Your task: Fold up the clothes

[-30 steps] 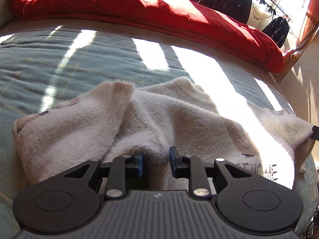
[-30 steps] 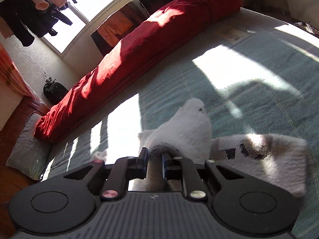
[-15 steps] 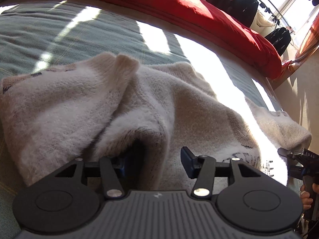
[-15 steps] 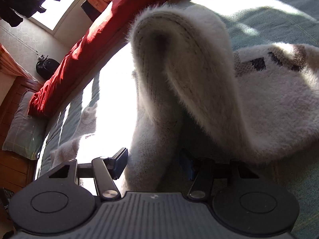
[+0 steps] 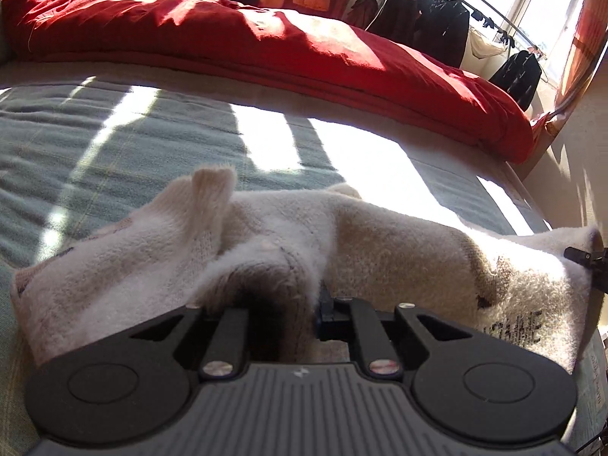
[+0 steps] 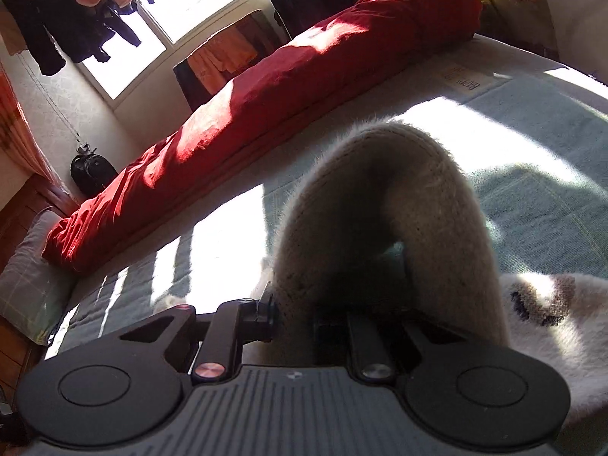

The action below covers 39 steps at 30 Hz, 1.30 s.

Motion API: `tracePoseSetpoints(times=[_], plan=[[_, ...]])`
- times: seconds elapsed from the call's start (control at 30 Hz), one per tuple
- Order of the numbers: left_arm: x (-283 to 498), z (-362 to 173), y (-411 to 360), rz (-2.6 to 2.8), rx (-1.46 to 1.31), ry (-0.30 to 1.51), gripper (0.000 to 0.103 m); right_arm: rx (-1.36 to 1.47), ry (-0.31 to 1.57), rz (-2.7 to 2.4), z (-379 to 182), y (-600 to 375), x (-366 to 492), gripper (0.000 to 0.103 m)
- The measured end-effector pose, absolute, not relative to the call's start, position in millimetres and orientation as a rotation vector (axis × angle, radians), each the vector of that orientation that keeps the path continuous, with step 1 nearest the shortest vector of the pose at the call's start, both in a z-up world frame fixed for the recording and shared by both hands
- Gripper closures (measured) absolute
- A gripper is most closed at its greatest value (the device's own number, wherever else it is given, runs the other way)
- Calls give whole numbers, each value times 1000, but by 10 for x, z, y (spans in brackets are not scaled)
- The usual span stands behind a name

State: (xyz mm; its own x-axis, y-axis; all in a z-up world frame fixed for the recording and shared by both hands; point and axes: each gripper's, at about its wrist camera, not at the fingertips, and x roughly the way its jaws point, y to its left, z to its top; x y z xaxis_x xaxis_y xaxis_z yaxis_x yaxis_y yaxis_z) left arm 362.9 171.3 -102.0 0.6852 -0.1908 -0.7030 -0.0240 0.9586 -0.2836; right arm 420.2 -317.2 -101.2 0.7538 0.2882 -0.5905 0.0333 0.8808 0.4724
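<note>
My left gripper (image 5: 283,304) is clenched on a bunched fold of the fuzzy white sweater (image 5: 380,243), and that raised hump of knit hides the left finger almost entirely; only the blue-padded right finger shows against the fabric. The sweater lies across the grey-green blanket (image 5: 114,144) on the bed, one cuffed sleeve end (image 5: 211,186) poking up to the left, dark lettering on the sunlit part to the right. At the far right edge of that view I can see the tip of my right gripper (image 5: 587,262) at the sweater's end. In the right wrist view the same gripper (image 6: 294,315) is closed on the sweater (image 6: 380,209), which arches up in a tall shadowed loop straight in front of the lens and blocks much of the bed behind it; a patterned part of it lies flat to the right. A long red duvet (image 5: 266,45) is rolled along the far side of the bed, with dark clothes (image 5: 440,26) hanging by the bright window (image 6: 190,3) beyond, and a pillow (image 6: 26,277) on the floor side.
</note>
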Motion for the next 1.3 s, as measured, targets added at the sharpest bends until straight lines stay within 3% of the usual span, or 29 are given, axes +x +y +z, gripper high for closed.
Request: tracePoseSetpoints(times=[0.13,0.33,0.37,0.5,0.7,0.93,1.0,1.3], plan=[[3899,-1065,1597,-79,-199,865,86,448,735,138,-963,-3105,4317,82],[3717,-1162,1499,-91,-109,929,79,432,839,222,-976,-3069,4125,64],[3623,-1128,1490,-97,-85,932,78,429,855,236,-964,-3081,4057,62],[3225,-958,1489,-117,-14,933,59,412,903,290,-826,-3111,3755,55],[2578,-698,1402,-142,60,929,55,304,939,364,-614,-2994,3206,43],[1817,-544,781,-280,302,828,36,107,982,412,-580,-2597,2577,33],[1621,-589,529,-336,393,787,31,89,969,415,-580,-2528,2376,33],[1178,-1380,-389,-411,815,748,31,200,985,344,-780,-2646,1879,30]])
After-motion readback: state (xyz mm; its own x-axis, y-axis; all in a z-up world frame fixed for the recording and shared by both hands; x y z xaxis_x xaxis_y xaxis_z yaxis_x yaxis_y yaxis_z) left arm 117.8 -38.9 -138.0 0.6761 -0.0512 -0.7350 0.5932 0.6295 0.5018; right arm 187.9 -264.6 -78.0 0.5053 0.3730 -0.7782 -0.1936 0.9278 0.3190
